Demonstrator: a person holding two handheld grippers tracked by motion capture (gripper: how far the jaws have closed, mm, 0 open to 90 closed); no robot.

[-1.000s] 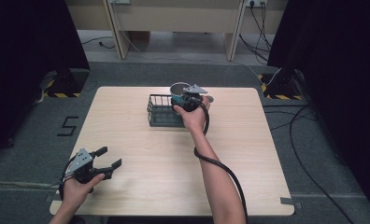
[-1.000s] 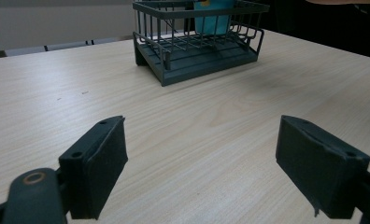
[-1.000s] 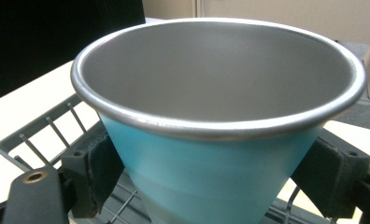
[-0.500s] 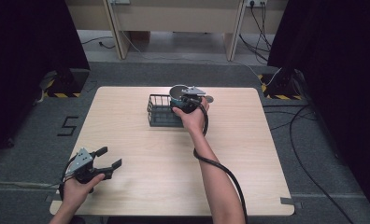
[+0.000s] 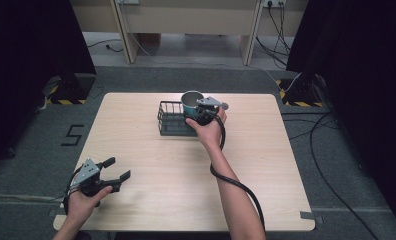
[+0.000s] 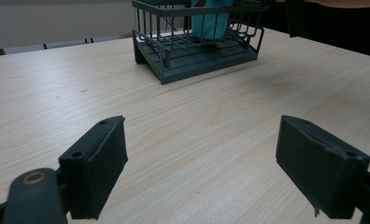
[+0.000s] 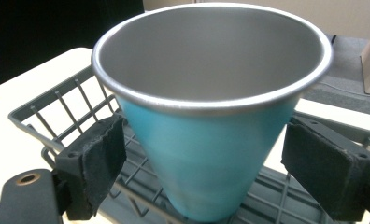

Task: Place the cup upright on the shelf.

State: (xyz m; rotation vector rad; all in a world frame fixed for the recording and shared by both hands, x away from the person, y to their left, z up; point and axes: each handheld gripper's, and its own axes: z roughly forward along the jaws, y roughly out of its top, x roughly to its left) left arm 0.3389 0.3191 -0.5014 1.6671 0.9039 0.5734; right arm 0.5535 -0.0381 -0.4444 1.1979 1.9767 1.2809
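A teal metal cup [image 5: 190, 100] with a bare steel rim stands upright in the right end of a dark wire rack [image 5: 170, 122] at the table's far middle. My right gripper [image 5: 194, 108] is open around the cup [image 7: 211, 140]; its pads [image 7: 99, 163] sit on either side with narrow gaps. The rack's wires [image 7: 57, 112] run under and behind the cup. My left gripper [image 5: 117, 168] is open over the near left of the table, with nothing between its fingers [image 6: 99, 168]. It faces the rack [image 6: 197, 60] and cup [image 6: 210, 23] from afar.
The light wooden table [image 5: 286, 165] is bare apart from the rack. The right gripper's black cable [image 5: 236, 182] lies along the person's right forearm. Around the table is grey floor, with cables [image 5: 326, 150] to the right and black curtains on both sides.
The right gripper has drawn back slightly toward the person, so more of the cup shows beyond it. The left hand has hardly moved.
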